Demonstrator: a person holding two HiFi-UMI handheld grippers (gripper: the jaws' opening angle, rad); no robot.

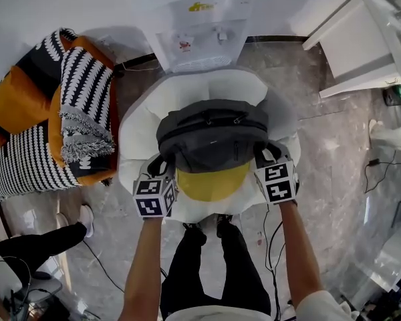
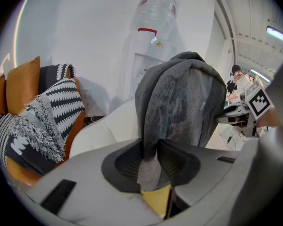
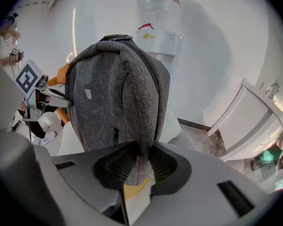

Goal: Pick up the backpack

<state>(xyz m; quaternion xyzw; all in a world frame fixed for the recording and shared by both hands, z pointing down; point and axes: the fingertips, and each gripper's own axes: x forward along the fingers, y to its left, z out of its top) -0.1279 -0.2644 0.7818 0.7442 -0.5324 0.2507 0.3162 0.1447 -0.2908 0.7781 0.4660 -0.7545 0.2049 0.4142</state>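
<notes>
A dark grey backpack [image 1: 212, 139] with a yellow underside [image 1: 210, 182] hangs just above a white beanbag seat [image 1: 142, 122], held from both sides. My left gripper [image 1: 163, 174] is shut on the fabric at the backpack's left edge, and my right gripper [image 1: 267, 163] is shut on its right edge. In the left gripper view the backpack [image 2: 179, 102] rises upright ahead, a fold of its cloth pinched in the gripper [image 2: 151, 150]. In the right gripper view the backpack [image 3: 118, 102] fills the middle, its cloth clamped in the gripper [image 3: 142, 152].
A water dispenser [image 1: 200, 32] stands behind the seat against the wall. An orange sofa with black-and-white cushions [image 1: 87, 99] is at the left, a white cabinet [image 1: 361, 45] at the right. Another person's leg [image 1: 40, 243] and cables [image 1: 271, 246] lie on the floor.
</notes>
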